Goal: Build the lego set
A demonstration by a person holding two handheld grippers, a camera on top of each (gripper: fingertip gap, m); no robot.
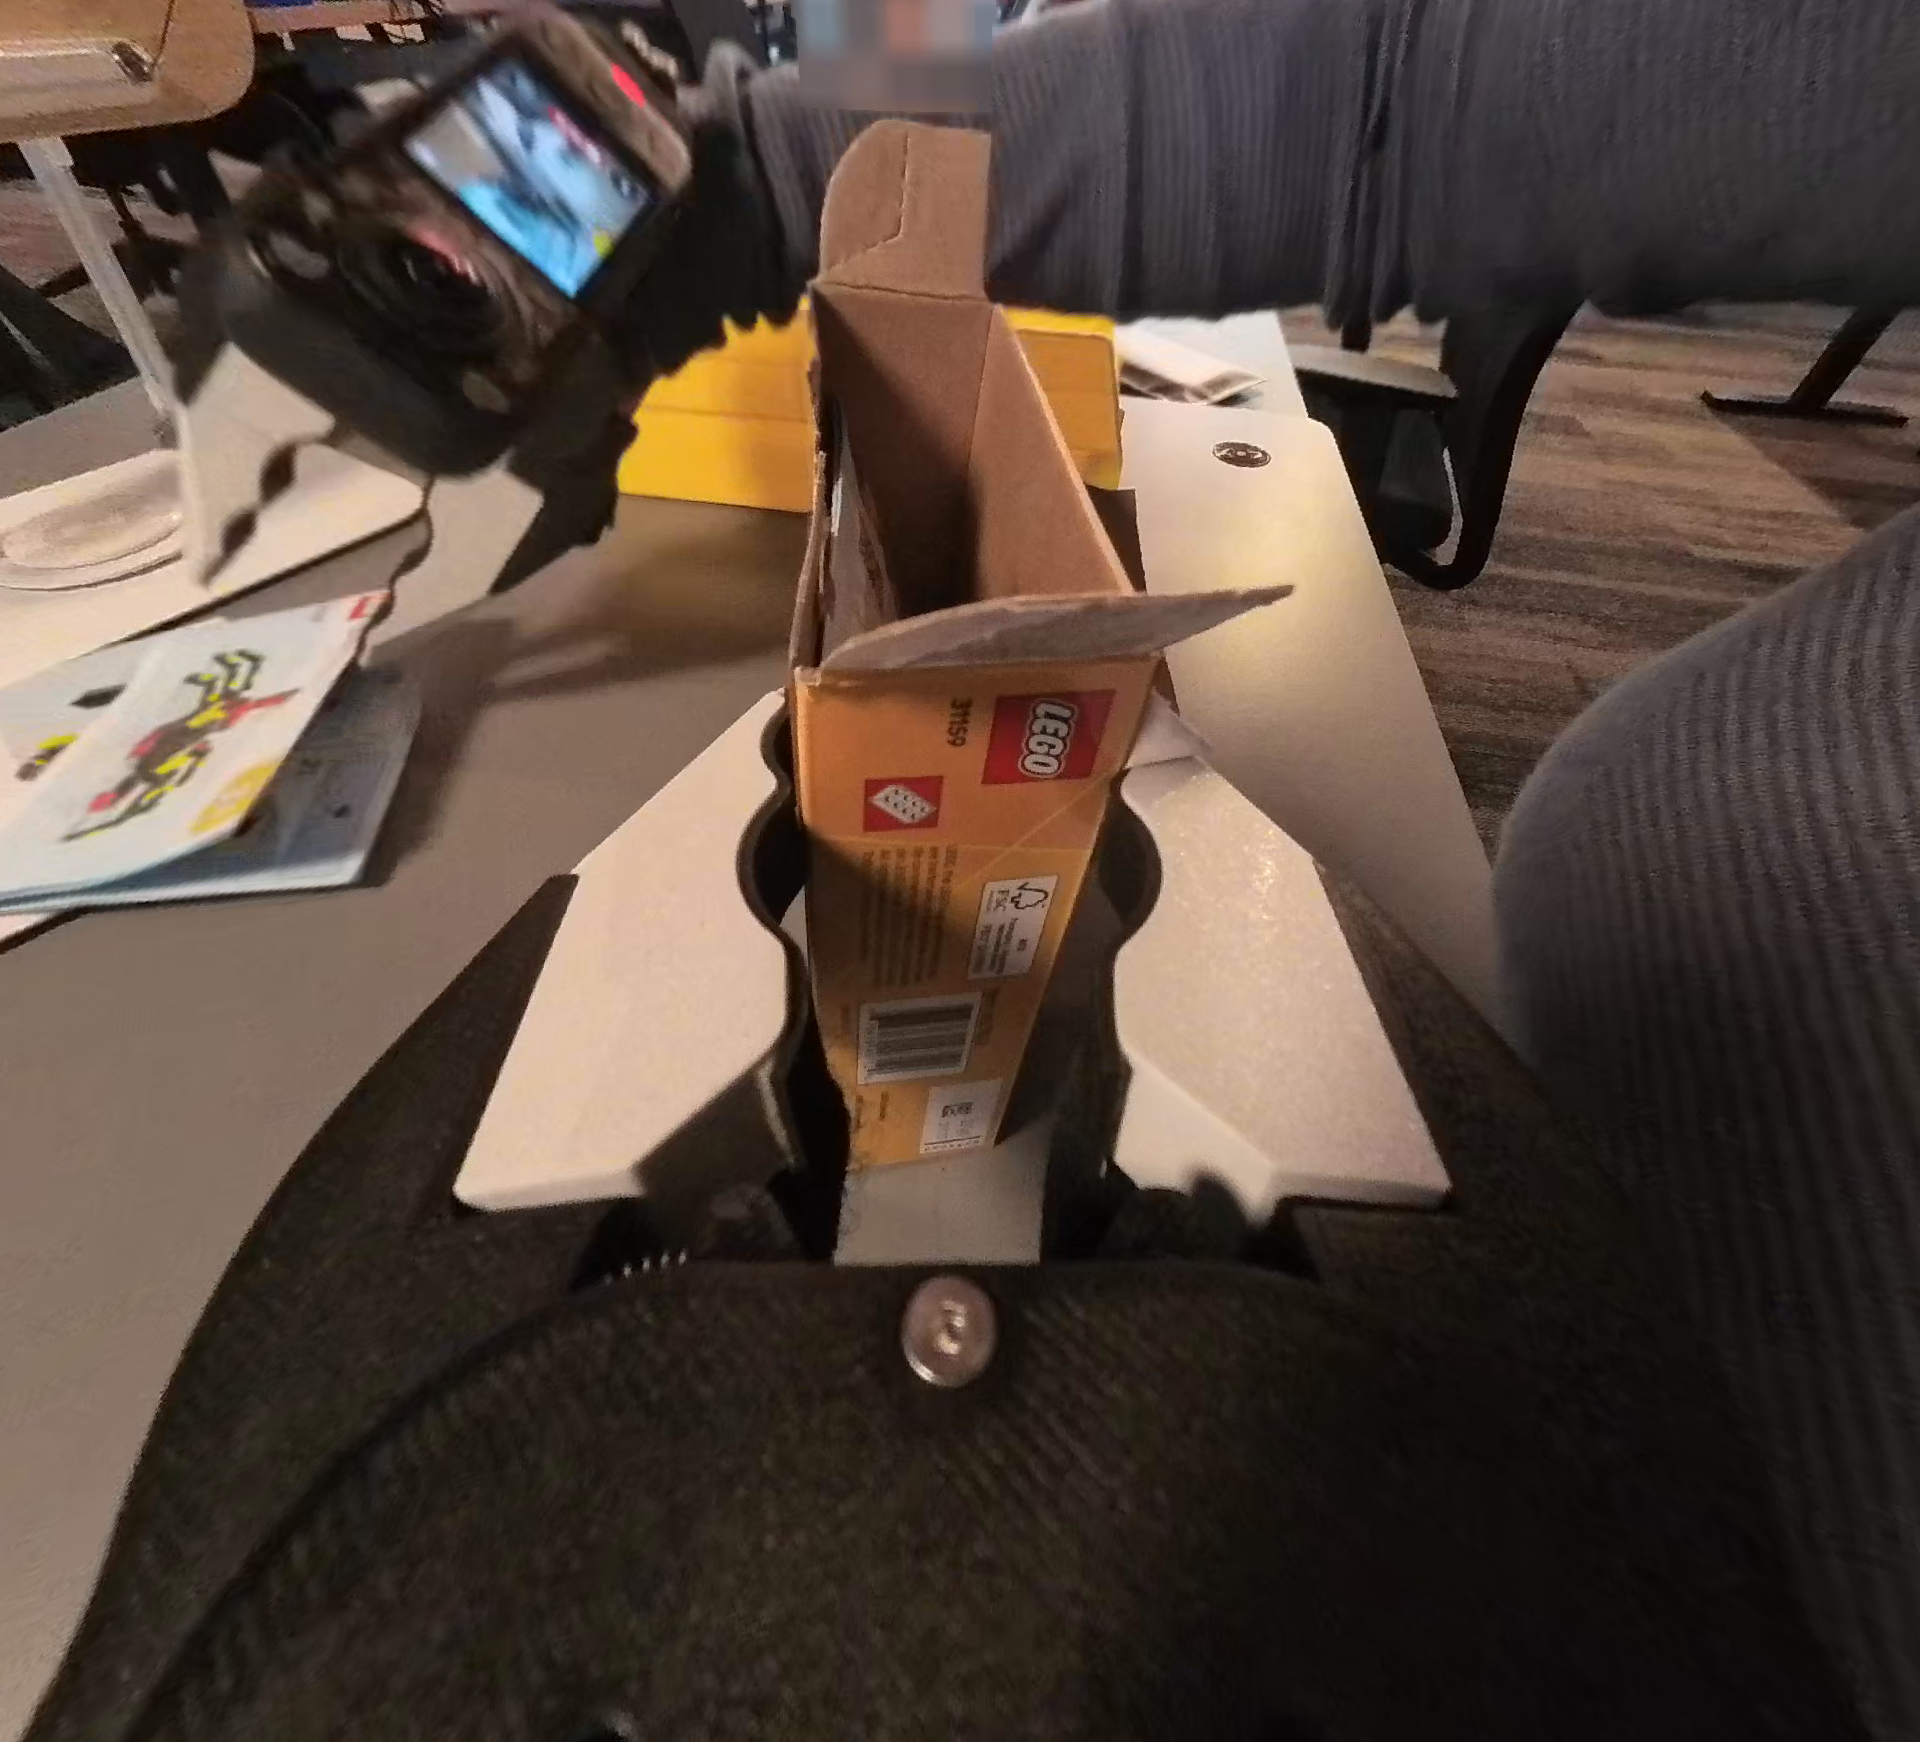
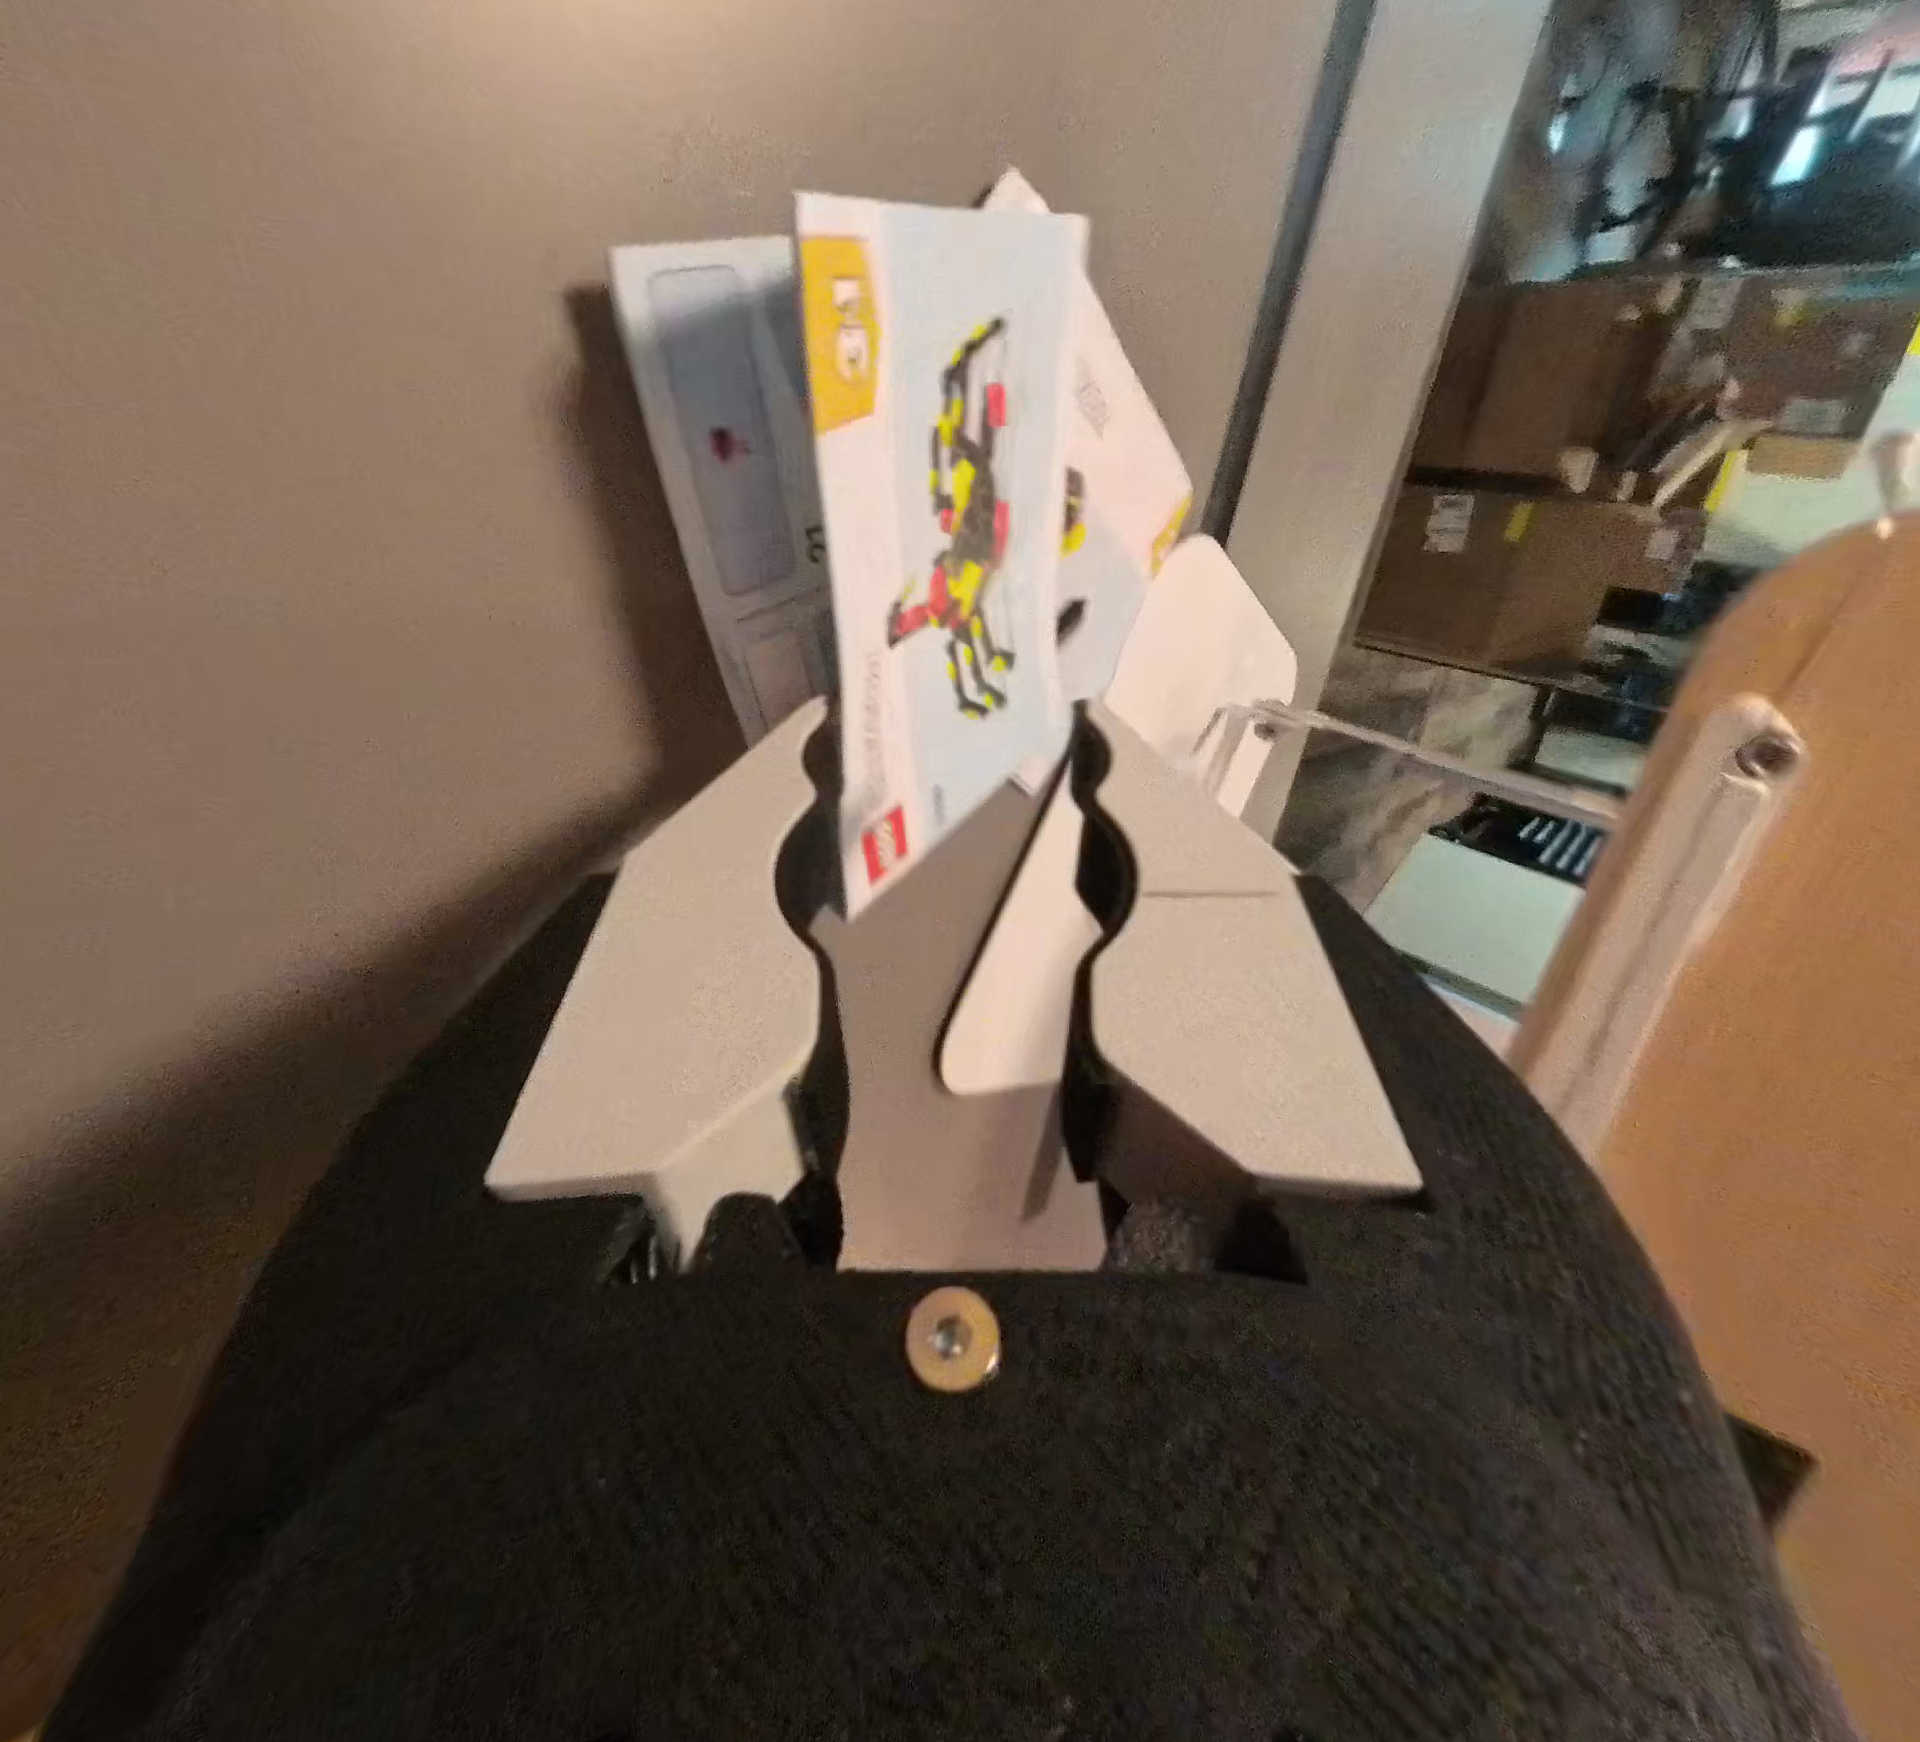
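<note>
My left gripper (image 1: 966, 742) is shut on a yellow Lego box (image 1: 956, 861) and holds it on end above the table. The box's top flaps are open and its brown inside (image 1: 935, 487) shows nothing. Instruction booklets (image 1: 187, 757) lie on the grey table (image 1: 260, 1017) to the left. My right gripper (image 1: 255, 487) hovers blurred above them. In the right wrist view my right gripper (image 2: 945, 736) is open and empty, pointing down at the booklets (image 2: 956, 497). The top booklet shows a black, yellow and red model.
A flat yellow piece (image 1: 727, 435) lies behind the box. White boards lie on the table (image 1: 1299, 601) (image 2: 1226, 632). A person's grey sleeve (image 1: 1455, 134) reaches across the back. A tan wooden object (image 2: 1766, 965) stands at the right. Chairs and shelves are beyond. My hands' fingertips stand some 25 cm from each other. From my right tips it is roughly 20 cm to the tan wooden object (image 2: 1766, 965); from my left, 40 cm.
</note>
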